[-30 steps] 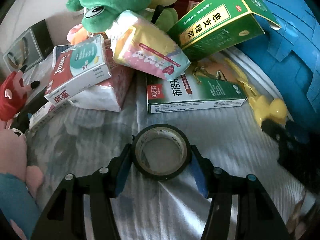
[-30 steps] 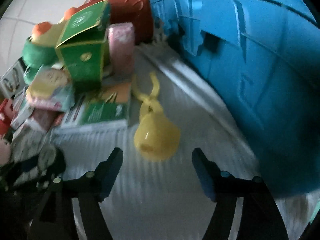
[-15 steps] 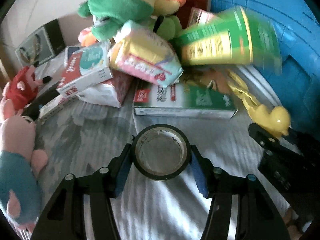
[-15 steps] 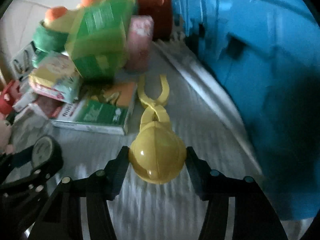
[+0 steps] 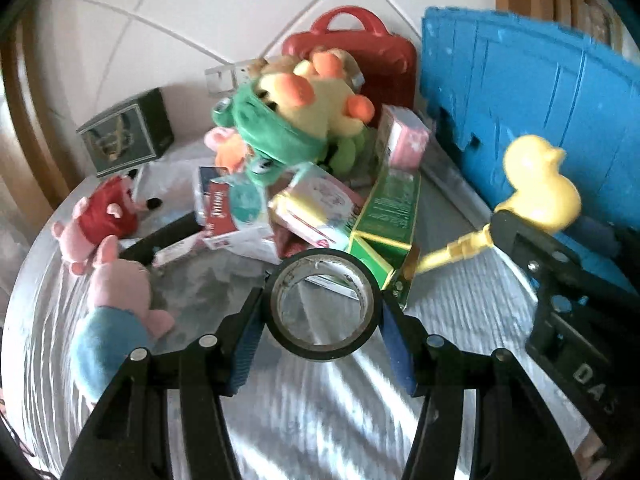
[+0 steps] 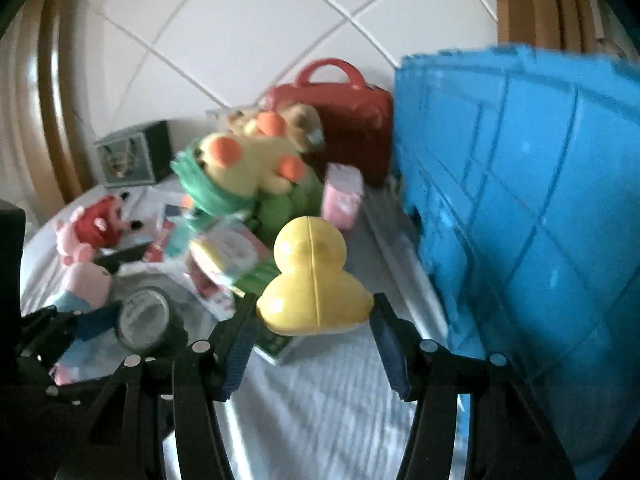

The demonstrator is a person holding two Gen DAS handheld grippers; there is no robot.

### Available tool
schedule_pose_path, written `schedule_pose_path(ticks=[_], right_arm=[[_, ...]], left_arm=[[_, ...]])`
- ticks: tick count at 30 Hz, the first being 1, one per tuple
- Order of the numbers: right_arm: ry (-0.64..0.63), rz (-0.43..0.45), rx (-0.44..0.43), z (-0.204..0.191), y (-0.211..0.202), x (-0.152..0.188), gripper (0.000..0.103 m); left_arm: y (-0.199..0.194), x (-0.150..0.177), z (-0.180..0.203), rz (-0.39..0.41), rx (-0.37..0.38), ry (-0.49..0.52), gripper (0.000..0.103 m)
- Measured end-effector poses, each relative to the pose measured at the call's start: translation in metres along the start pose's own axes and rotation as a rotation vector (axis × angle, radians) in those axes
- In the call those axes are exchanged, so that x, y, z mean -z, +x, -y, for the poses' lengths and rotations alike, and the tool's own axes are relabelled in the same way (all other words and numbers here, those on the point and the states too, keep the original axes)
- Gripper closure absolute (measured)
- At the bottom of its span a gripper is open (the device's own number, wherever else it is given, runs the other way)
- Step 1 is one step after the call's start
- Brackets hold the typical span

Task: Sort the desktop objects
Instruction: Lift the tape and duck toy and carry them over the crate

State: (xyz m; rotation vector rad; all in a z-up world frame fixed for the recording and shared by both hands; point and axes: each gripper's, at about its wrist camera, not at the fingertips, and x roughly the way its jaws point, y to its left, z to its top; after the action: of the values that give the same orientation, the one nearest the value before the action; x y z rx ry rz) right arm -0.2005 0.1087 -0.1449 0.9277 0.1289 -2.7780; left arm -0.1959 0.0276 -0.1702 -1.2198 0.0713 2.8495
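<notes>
My left gripper (image 5: 320, 312) is shut on a black tape roll (image 5: 280, 328) and holds it above the striped cloth. The roll also shows at the lower left in the right wrist view (image 6: 144, 320). My right gripper (image 6: 314, 320) is shut on a yellow duck-shaped tongs toy (image 6: 312, 280), lifted off the cloth. In the left wrist view the duck (image 5: 536, 184) is at the right, held beside the blue crate (image 5: 532, 92), its yellow handle pointing left.
A pile of medicine boxes (image 5: 384, 216), a tissue pack (image 5: 316, 208), a green and yellow plush (image 5: 296, 120), a red case (image 5: 360, 52) and pig plush toys (image 5: 108, 280) fills the left and back. The blue crate (image 6: 532, 200) stands tall at right.
My right gripper closed on the yellow duck toy and lifted it off the cloth. Both grippers rose and pulled back from the pile. The green box tipped over onto the pile.
</notes>
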Motion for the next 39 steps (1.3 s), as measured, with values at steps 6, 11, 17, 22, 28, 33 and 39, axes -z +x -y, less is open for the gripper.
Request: schedule_pose_path(ticks=[6,11,17,22,28,33,39], right_arm=[[-0.041,0.046,-0.048,-0.024,-0.042,-0.02,0.047],[-0.071,0.11,-0.072,-0.043,-0.075,-0.044,0.047],[-0.096,0.206,-0.075,-0.055,-0.121,-0.075,0.047],[-0.109,0.305,-0.062,-0.054,-0.162,-0.103,0.047],[-0.104,0.441,-0.026,-0.019,-0.215,-0.149,0.047],[-0.067,0.529,0.002,0.044,-0.257,-0.177,0.047],[-0.073,0.577,0.064,0.145,-0.301,-0.19,0.047]], left_arm=[[-0.039,-0.016,-0.022,0.067,-0.021,-0.021,0.048],[-0.074,-0.03,-0.039,0.143,-0.032,-0.041,0.048],[-0.115,-0.046,-0.051,0.227,-0.028,-0.066,0.048],[-0.154,-0.069,-0.043,0.324,-0.018,-0.075,0.048],[-0.194,-0.11,0.002,0.438,-0.01,-0.049,0.048],[-0.219,-0.143,0.07,0.532,0.015,-0.027,0.048],[-0.245,-0.168,0.164,0.602,0.043,-0.019,0.048]])
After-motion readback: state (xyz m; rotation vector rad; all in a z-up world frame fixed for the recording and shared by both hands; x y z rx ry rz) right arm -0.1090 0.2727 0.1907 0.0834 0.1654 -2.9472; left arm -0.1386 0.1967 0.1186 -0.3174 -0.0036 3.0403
